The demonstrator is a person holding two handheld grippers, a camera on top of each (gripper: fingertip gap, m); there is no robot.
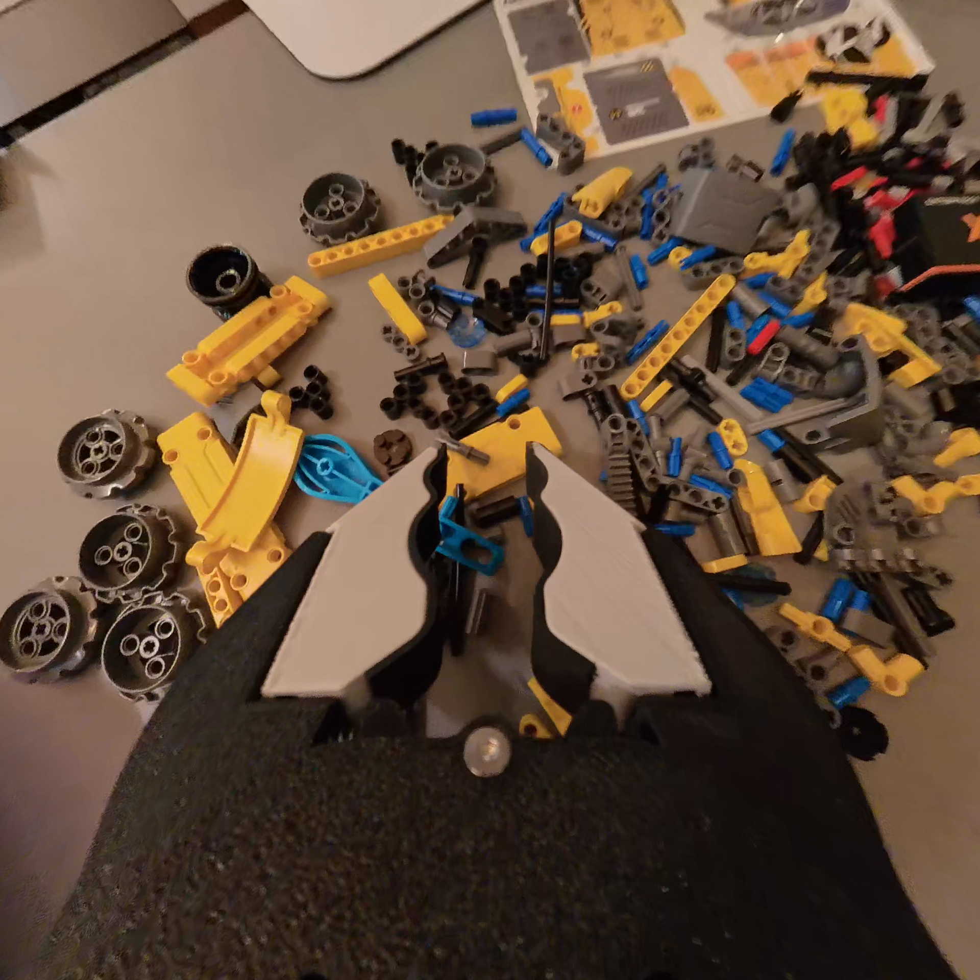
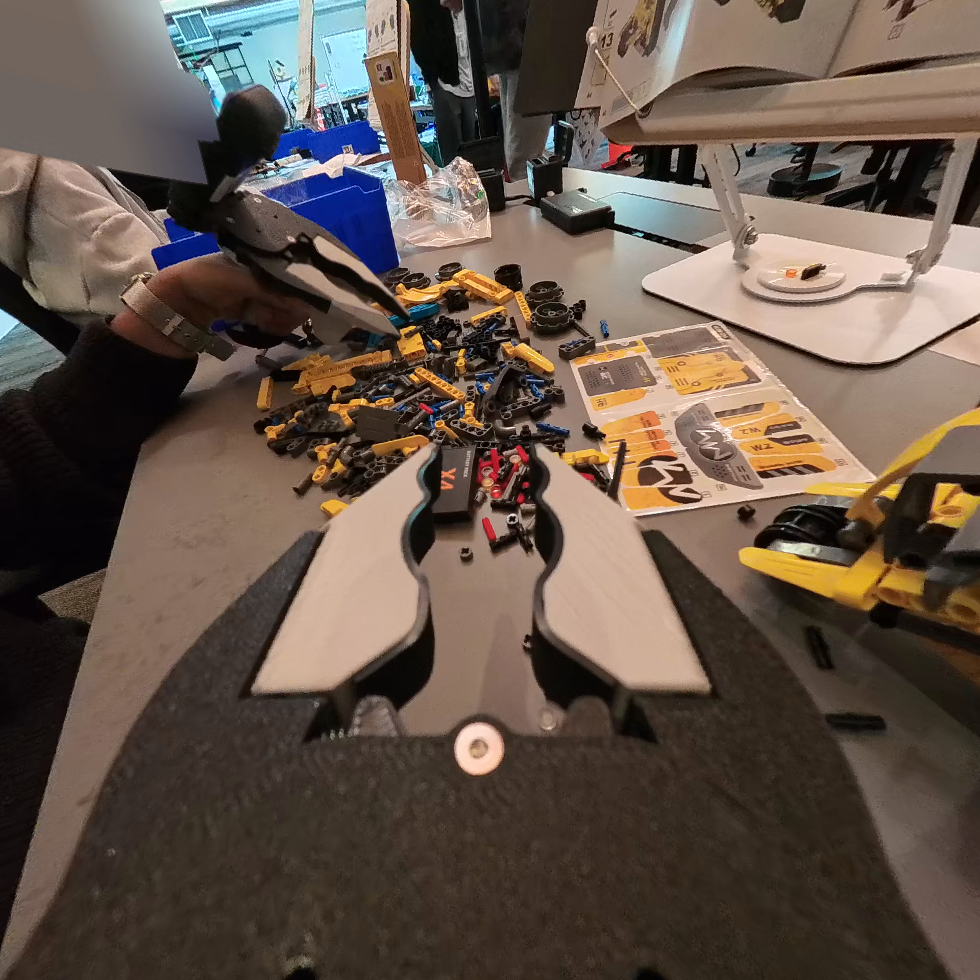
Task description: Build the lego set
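A pile of loose lego pieces (image 1: 610,329), yellow, black, grey and blue, covers the grey table. My left gripper (image 1: 485,451) is open just above the pile's near edge. A teal connector piece (image 1: 469,549) lies between its fingers, against the left one, with a yellow panel (image 1: 501,445) at the tips. In the right wrist view the left gripper (image 2: 395,318) points down into the pile's (image 2: 424,392) far side. My right gripper (image 2: 485,451) is open and empty, low over the pile's near side. A black box with an orange mark (image 2: 453,488) and small red pieces (image 2: 501,472) lie between its tips.
Several grey wheels (image 1: 124,551) lie left of the pile. A sticker sheet (image 2: 705,413) lies to the right, and a part-built yellow model (image 2: 875,557) nearer right. An instruction booklet (image 2: 769,58) rests on a white stand (image 2: 795,318). Blue bins (image 2: 339,212) and a plastic bag (image 2: 440,207) stand behind. The gap from one gripper's tips to the other's is roughly 30 cm.
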